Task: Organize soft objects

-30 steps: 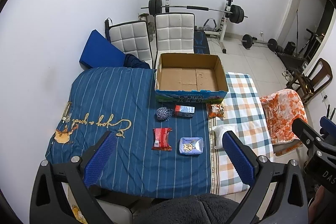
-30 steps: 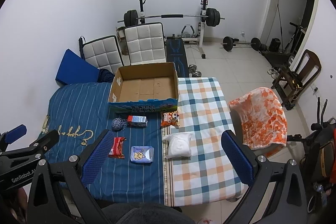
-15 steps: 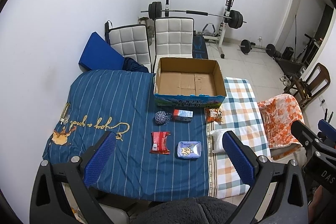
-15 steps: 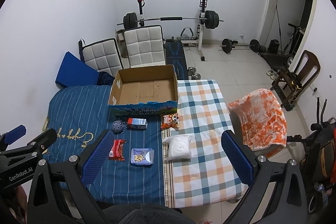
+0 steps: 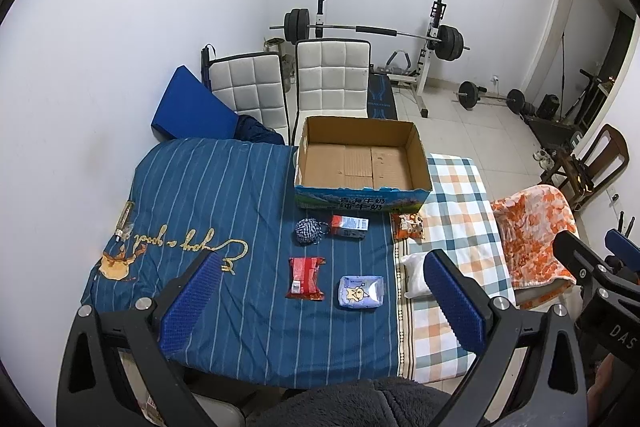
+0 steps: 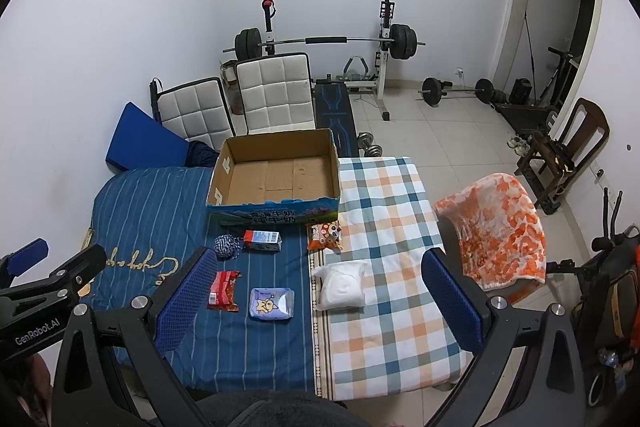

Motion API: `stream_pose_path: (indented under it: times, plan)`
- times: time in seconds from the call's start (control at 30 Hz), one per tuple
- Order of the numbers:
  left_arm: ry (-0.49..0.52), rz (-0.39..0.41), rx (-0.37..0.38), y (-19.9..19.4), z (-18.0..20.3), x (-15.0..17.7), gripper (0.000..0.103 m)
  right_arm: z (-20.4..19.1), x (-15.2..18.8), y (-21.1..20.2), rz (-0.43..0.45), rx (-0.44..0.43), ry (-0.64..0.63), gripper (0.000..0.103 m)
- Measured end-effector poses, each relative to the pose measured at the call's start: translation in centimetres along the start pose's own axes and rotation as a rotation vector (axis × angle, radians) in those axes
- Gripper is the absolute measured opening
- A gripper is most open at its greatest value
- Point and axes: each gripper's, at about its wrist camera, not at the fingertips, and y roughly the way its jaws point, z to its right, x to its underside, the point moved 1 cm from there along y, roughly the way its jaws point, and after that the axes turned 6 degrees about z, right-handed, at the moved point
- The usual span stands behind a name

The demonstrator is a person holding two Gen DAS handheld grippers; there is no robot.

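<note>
The left gripper (image 5: 320, 301) has its jaws spread wide and holds nothing, raised well above the bed; the right gripper (image 6: 316, 301) is the same, jaws spread and bare, and each shows at the edge of the other's view. Between the left jaws lie a red snack packet (image 5: 305, 277) and, just beside it, a pale blue tissue pack (image 5: 361, 291), both flat on the navy striped sheet (image 5: 208, 195). A white soft pouch (image 6: 341, 285) lies on the plaid cloth (image 6: 384, 195) at the seam where the two covers meet. Farther back sit a blue-and-white rope ball (image 5: 307, 230), touching or nearly touching a small red and blue carton (image 5: 349, 226) on its side, and an orange snack bag (image 6: 325, 235) near the seam. Behind them stands an open, empty cardboard box (image 5: 362, 163) with blue print on its front wall. Beyond the bed are two white quilted chairs (image 5: 332, 79), a blue mat (image 5: 192, 105) leaning on the wall, and a barbell rack (image 5: 376, 33). An orange floral blanket (image 6: 496, 227) drapes a seat on the right.
</note>
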Motion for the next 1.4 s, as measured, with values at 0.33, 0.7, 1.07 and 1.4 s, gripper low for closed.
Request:
stream_pose_path:
  times: [0.33,0.7,1.07,1.4]
  plan:
    - [-0.007,-0.015,0.002,0.7,-0.3,0.0,0.103,0.5,0.1,2.8,-0.052,-0.018,0.012,0.103]
    - [-0.04,-0.277,-0.013,15.3,-0.2,2.5,0.103,4.7,7.2,25.5,-0.47,-0.001,-0.025,0.103]
    - [-0.103,-0.665,0.009,33.6,3.5,12.7,0.103,7.0,18.8,45.6,-0.788,-0.008,0.042,0.103]
    - [-0.041,-0.859,-0.007,42.1,6.8,20.1,0.094,7.3,22.9,49.5,-0.856,-0.031,0.027,0.085]
